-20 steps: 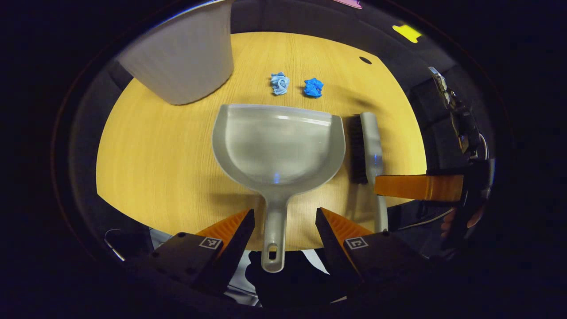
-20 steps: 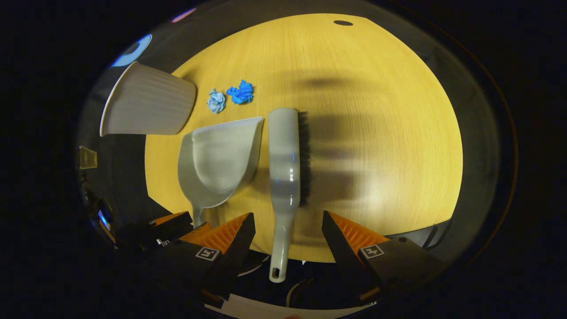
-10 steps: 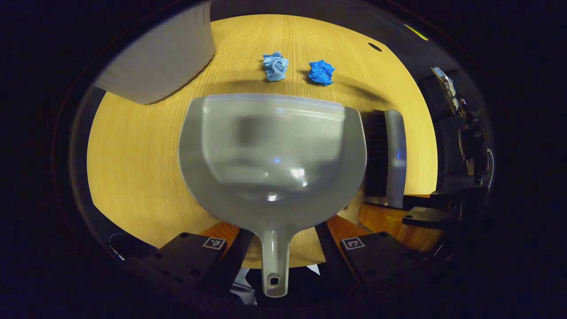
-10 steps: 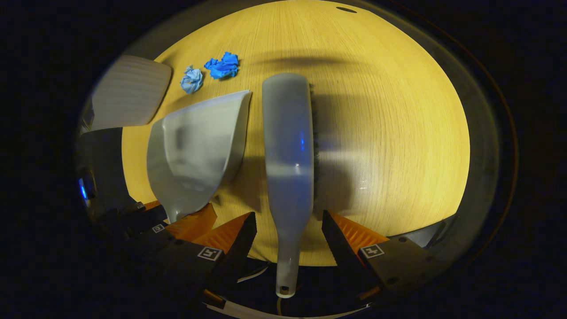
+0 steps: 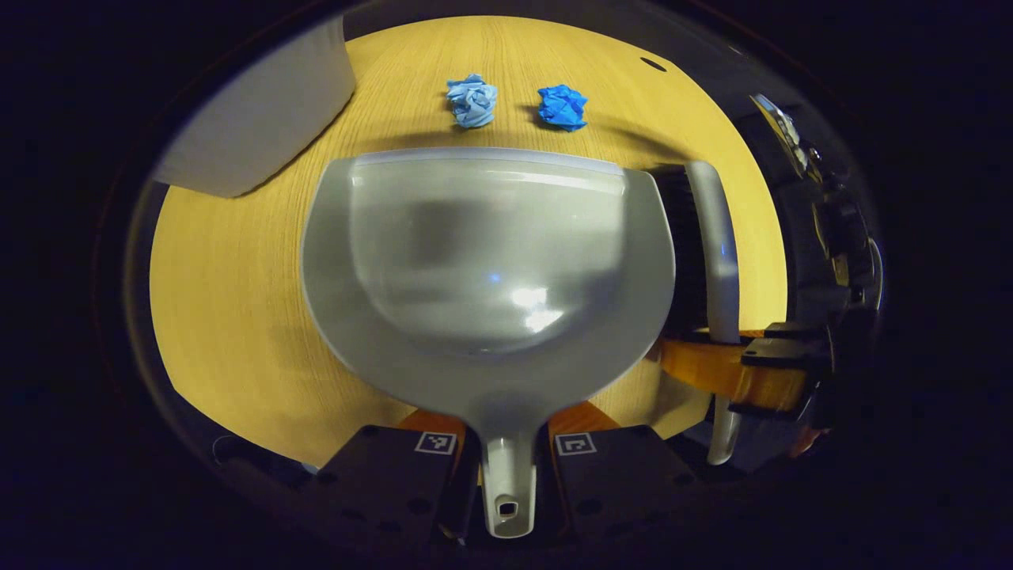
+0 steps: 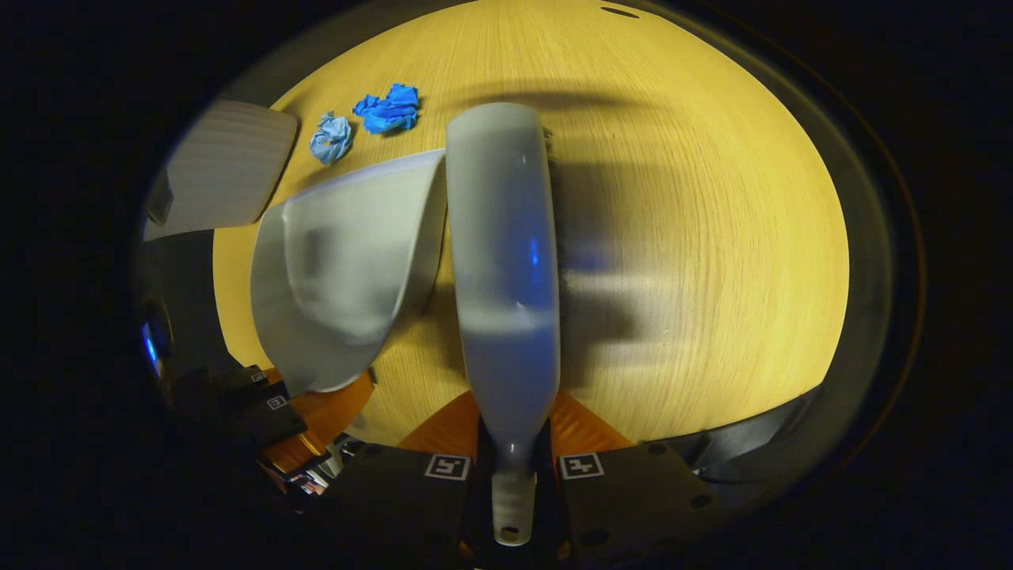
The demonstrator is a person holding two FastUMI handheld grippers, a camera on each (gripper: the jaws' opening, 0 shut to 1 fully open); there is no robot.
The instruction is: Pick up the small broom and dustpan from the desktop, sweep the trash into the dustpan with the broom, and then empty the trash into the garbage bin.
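Dustpan (image 5: 487, 261), grey and lying flat on the wooden desktop (image 5: 229, 277), has its handle clamped by the left gripper (image 5: 506, 443). Beside it, the grey broom (image 6: 502, 261) has its handle pinched by the right gripper (image 6: 514, 463). Beyond the pan's lip lie two crumpled blue paper balls (image 5: 472, 101), near a white garbage bin (image 5: 257, 127).
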